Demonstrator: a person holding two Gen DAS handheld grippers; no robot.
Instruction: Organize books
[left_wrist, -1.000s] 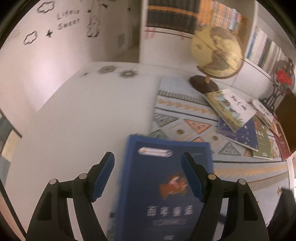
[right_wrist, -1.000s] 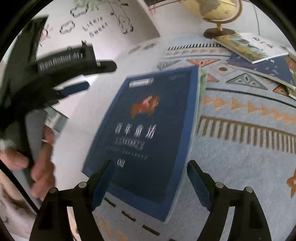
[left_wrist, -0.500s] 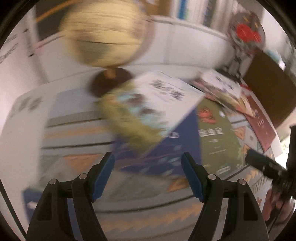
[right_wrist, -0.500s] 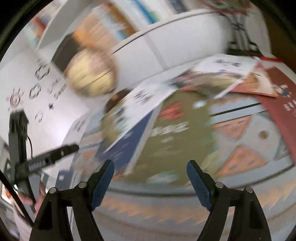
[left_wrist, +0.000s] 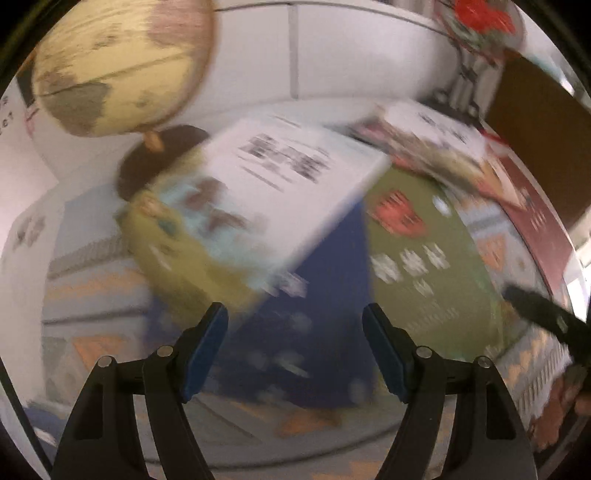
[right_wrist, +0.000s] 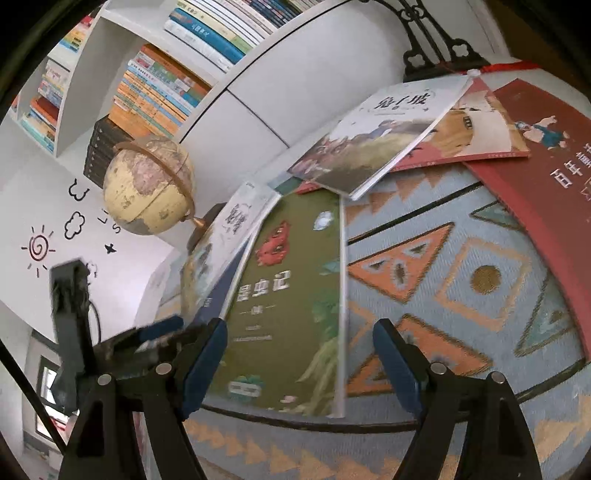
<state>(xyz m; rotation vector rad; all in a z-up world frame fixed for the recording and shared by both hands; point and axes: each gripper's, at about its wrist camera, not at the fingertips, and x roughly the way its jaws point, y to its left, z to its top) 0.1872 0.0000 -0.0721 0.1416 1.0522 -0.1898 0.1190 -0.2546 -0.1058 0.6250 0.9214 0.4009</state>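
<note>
Several books lie overlapping on a patterned mat. My right gripper is open just above the near end of an olive green book, with nothing between its fingers. To the right lies a dark red book, and behind it a white picture book rests on an orange one. My left gripper is open and empty over a dark blue book. That book lies under a white and green picture book. The left wrist view is blurred.
A globe on a dark foot stands at the mat's far left corner. White bookshelves full of books line the wall behind. A black ornate stand is at the back right. The left gripper's blue finger shows just left of my right one.
Both views swung away from the dark blue book lying alone on the left to the pile of books beside the globe. Both grippers stayed open and empty.
</note>
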